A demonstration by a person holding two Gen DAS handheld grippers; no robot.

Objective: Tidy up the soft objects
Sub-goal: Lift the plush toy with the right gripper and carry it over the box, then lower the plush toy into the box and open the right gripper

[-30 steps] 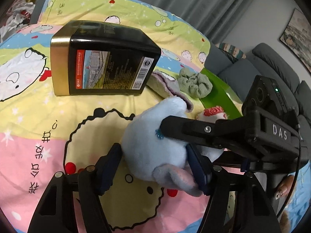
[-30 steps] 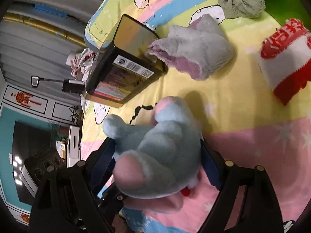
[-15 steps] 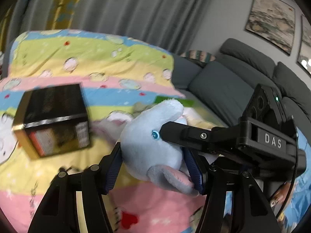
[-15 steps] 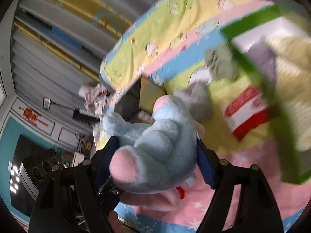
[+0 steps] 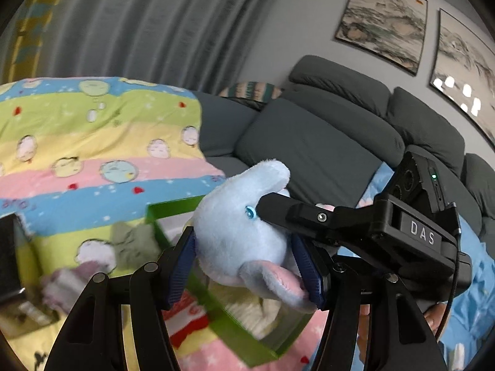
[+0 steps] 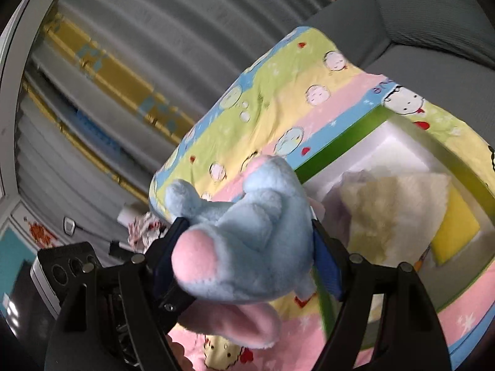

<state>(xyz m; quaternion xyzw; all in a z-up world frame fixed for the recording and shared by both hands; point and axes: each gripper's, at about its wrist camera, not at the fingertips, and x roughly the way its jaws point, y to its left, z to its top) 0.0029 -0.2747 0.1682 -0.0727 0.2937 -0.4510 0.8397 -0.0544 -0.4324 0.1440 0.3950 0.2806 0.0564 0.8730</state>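
Observation:
Both grippers are shut on one light blue plush elephant (image 5: 238, 235) with pink ears, held up in the air. My left gripper (image 5: 244, 266) pinches its body; my right gripper (image 6: 247, 250) pinches it from the other side, and its black frame shows in the left wrist view (image 5: 371, 232). The elephant (image 6: 244, 241) hangs above the near corner of a green box (image 6: 340, 151). Inside the box lie a cream fluffy item (image 6: 393, 210) and a yellow item (image 6: 454, 232). The green box (image 5: 229, 318) shows below the elephant in the left wrist view.
A cartoon-print blanket (image 5: 92, 142) covers the bed. On it lie a grey-green cloth (image 5: 133, 244), a purple-grey fuzzy item (image 5: 71, 284), a red-and-white item (image 5: 185, 315) and a black-gold box (image 5: 9, 266). A grey sofa (image 5: 309, 142) stands behind.
Both grippers have lifted the elephant off the blanket and carried it up and toward the green box. The black-gold box has dropped to the left edge of the left wrist view.

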